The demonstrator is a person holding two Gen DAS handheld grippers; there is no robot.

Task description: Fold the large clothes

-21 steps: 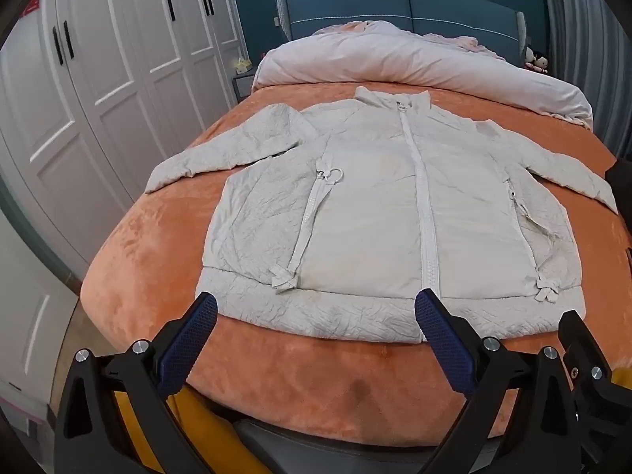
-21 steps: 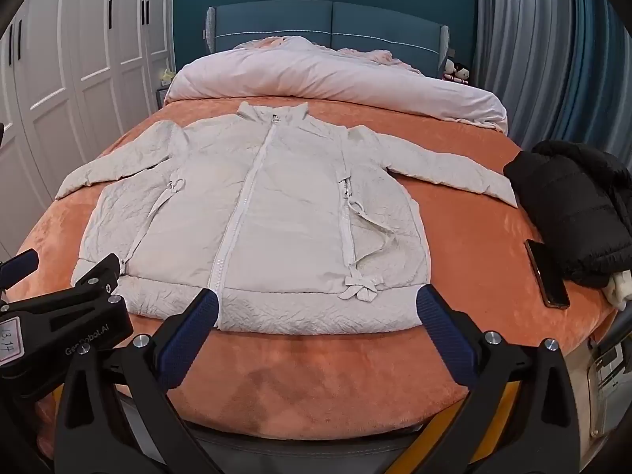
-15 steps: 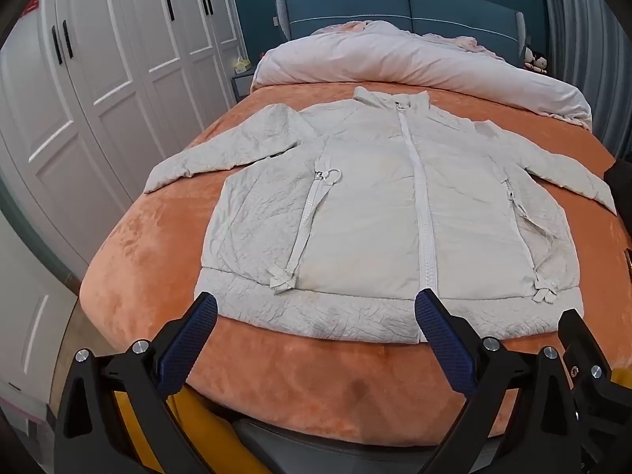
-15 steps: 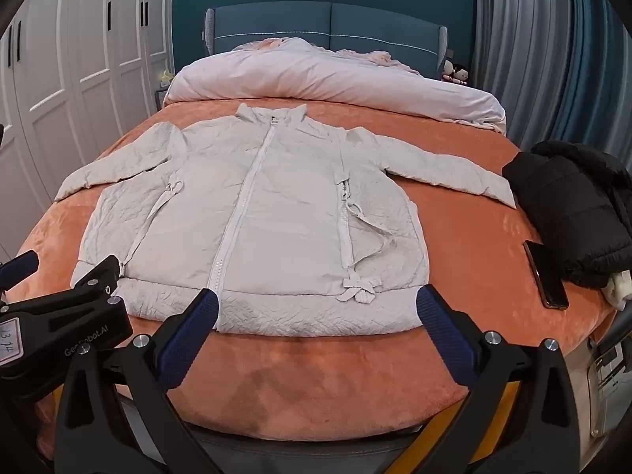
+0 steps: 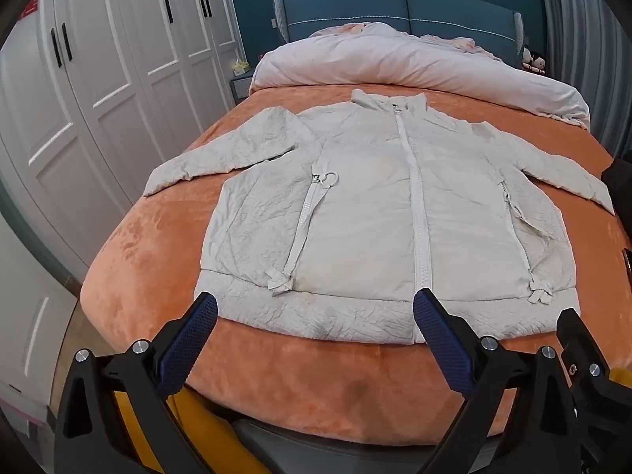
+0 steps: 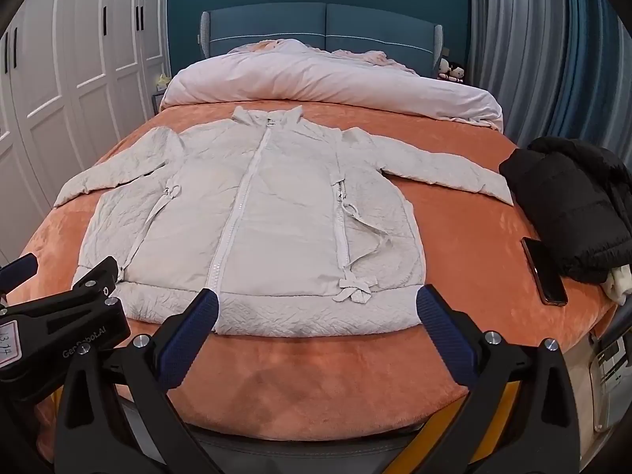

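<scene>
A pale grey zip-up jacket [image 5: 371, 213] [image 6: 252, 221] lies flat and face up on the orange blanket of the bed [image 5: 316, 379] [image 6: 316, 375], sleeves spread to both sides, hem toward me. My left gripper [image 5: 316, 312] hovers open just before the hem, left of the zipper, nothing between its blue pads. My right gripper [image 6: 318, 308] is also open, above the hem's right half, holding nothing. The left gripper's body shows at the left edge of the right wrist view.
A rolled white duvet [image 6: 328, 83] lies by the blue headboard. A black jacket [image 6: 572, 201] and a phone [image 6: 543, 270] rest on the bed's right side. White wardrobes [image 5: 98, 91] line the left wall, curtains [image 6: 533, 47] the right.
Both views have shifted very slightly toward the jacket; the jacket lies unchanged and both grippers stay open.
</scene>
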